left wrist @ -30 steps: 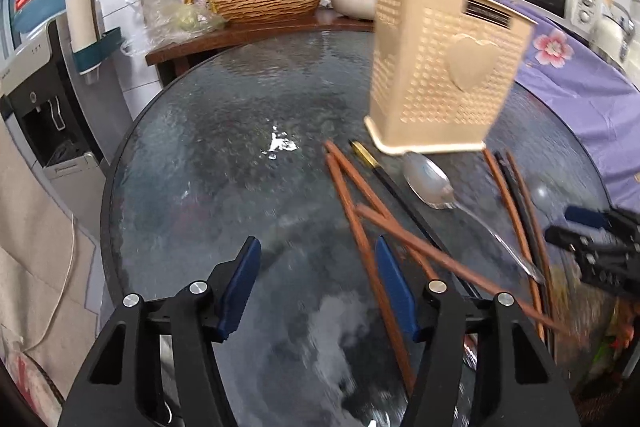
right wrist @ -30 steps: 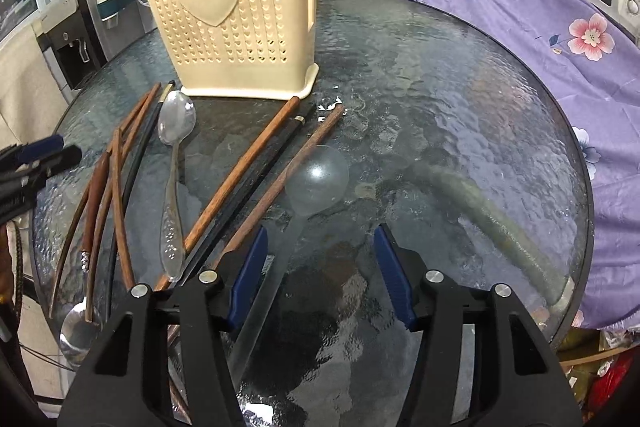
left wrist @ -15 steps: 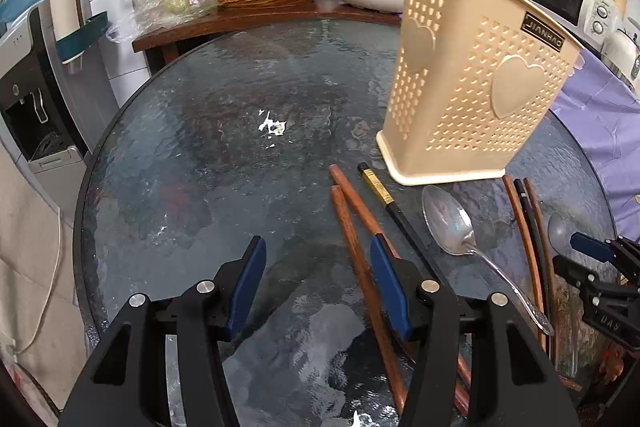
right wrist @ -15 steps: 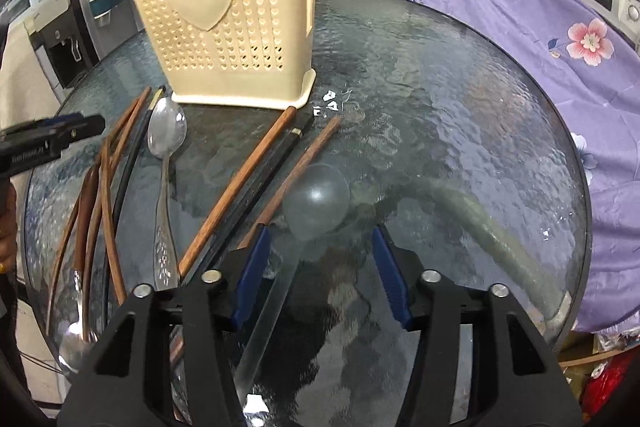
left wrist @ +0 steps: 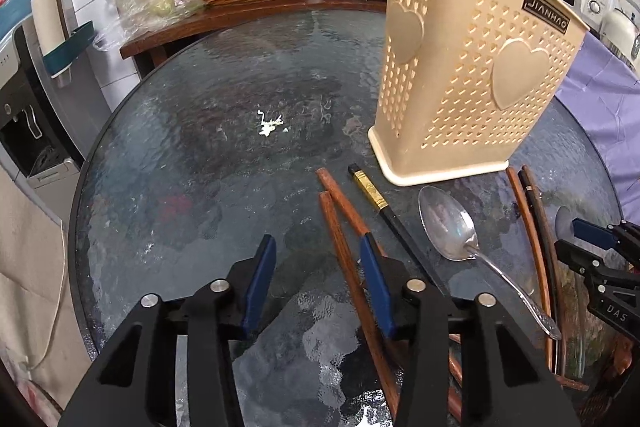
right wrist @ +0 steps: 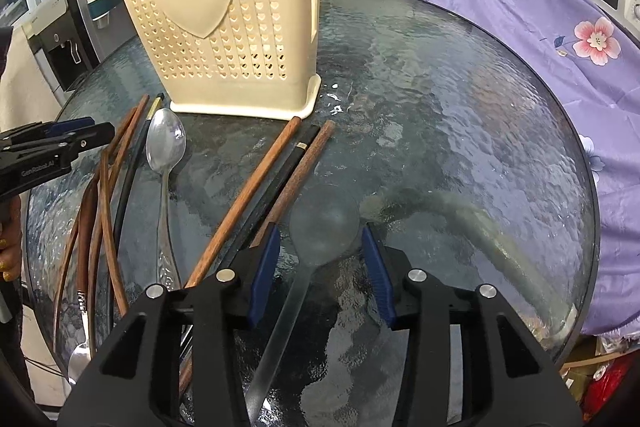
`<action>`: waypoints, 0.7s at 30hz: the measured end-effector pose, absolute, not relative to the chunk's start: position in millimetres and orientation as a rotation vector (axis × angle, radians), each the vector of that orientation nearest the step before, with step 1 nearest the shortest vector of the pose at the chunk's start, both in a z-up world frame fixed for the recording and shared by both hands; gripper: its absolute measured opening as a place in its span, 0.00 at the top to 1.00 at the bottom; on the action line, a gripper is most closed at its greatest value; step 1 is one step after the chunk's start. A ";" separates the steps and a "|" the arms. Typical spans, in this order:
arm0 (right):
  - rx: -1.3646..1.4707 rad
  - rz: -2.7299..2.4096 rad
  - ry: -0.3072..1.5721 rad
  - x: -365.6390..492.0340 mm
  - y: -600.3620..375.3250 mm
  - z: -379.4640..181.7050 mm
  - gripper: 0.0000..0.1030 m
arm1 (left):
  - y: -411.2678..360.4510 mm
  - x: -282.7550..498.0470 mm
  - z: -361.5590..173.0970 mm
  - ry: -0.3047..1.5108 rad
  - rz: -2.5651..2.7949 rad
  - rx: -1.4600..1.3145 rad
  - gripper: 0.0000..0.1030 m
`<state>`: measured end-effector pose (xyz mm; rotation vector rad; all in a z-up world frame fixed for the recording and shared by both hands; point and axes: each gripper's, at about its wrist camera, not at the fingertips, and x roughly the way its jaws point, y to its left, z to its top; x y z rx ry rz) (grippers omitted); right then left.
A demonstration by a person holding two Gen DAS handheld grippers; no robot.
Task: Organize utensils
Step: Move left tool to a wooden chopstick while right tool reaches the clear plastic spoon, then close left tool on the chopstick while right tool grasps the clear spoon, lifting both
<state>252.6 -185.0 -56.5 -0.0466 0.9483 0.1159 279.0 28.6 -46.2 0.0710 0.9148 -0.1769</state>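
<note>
Cream plastic utensil holder (left wrist: 468, 79) stands upright at the far side of the round glass table (left wrist: 192, 163). Near it lie brown wooden chopsticks (left wrist: 340, 223), a black chopstick (left wrist: 384, 211), a steel spoon (left wrist: 448, 227) and a clear plastic spoon (right wrist: 324, 223). The left gripper (left wrist: 318, 279) has just been narrowing; one brown chopstick passes between its pads, untouched. The right gripper (right wrist: 320, 267), likewise closing, brackets the clear spoon's bowl without pressing.

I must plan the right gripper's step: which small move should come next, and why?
Probably lower and close the right gripper on the clear spoon: its jaws, just closing, already straddle the bowl without pressing it, and the beige holder stands empty-handed distance ahead.
</note>
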 end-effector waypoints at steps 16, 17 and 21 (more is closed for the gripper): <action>-0.052 0.115 0.960 252.9 -185.2 -57.3 0.59 | 4.6 305.0 -53.3 1.026 -0.193 0.218 0.86; -0.054 0.116 0.962 253.4 -184.8 -57.3 0.59 | 3.4 305.1 -53.6 1.025 -0.192 0.217 0.87; -0.053 0.117 0.968 256.8 -183.2 -57.6 0.59 | 3.5 304.0 -54.3 1.026 -0.197 0.200 0.90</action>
